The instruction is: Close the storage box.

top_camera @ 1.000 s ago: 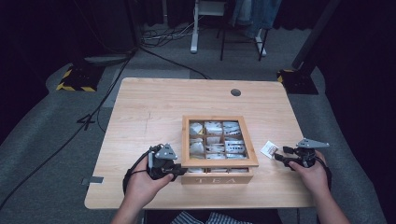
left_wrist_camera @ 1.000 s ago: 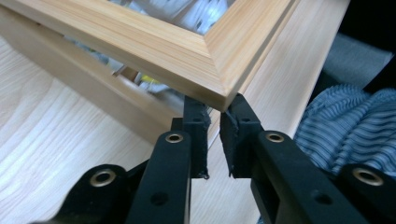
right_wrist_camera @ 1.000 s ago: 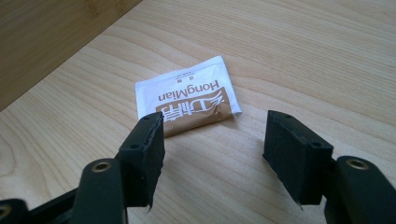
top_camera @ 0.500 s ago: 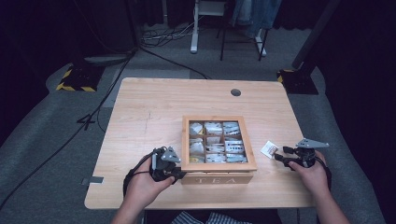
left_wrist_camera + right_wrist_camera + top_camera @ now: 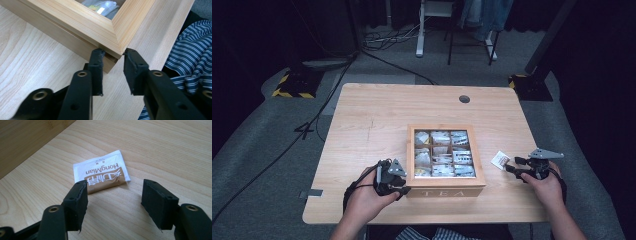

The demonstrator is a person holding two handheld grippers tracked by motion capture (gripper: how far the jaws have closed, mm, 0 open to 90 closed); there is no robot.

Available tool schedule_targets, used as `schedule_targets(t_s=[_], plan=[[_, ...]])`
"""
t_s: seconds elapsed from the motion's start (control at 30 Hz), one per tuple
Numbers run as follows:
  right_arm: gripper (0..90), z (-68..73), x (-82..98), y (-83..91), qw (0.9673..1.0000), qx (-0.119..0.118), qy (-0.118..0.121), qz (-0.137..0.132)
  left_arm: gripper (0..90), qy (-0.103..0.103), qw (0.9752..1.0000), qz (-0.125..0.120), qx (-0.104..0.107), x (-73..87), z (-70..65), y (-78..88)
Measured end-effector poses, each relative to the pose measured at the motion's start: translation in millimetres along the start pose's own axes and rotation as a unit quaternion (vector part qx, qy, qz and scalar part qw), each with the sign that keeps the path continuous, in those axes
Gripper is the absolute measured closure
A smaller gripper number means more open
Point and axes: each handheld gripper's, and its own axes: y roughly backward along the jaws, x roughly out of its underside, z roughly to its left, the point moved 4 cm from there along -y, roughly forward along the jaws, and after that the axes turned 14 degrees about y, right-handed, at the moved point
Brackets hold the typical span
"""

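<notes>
The left gripper (image 5: 113, 53), its jaws just opened apart, is blocked by the wooden tea box's (image 5: 100, 30) corner. The right gripper (image 5: 113, 188) is held apart behind a small white-and-brown paper tea packet (image 5: 101, 171).

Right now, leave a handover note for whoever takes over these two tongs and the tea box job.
Left tongs: at the near left corner of the tea box, jaws have just been opening, corner between them, no longer pressing.
Right tongs: open, hovering over the sachet, which lies flat on the table right of the box.
Done: lid shut, sachet out.
Left: probably pick up the sachet; where it goes is unclear.
</notes>
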Motion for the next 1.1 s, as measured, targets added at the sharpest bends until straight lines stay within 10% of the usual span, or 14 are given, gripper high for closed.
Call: schedule_targets(t_s=[0.33, 0.63, 1.1], plan=[[39.1, 2.5, -4.1, -2.3, 0.9999, -0.003, 0.013, 0.007, 42.6, -0.010, 0.9986, -0.049, 0.019, 2.7, -1.2, 7.4], [38.7, 3.1, -7.3, -6.9, 0.9997, 0.001, 0.020, 0.013, 32.9, 0.010, 0.9915, -0.127, -0.027, 3.2, 22.7, 26.9], [33.0, 3.9, -6.0, -7.7, 0.9996, -0.003, 0.029, 0.008, 28.8, 0.041, 0.9820, -0.169, -0.073, 9.2, 66.6, 37.2]])
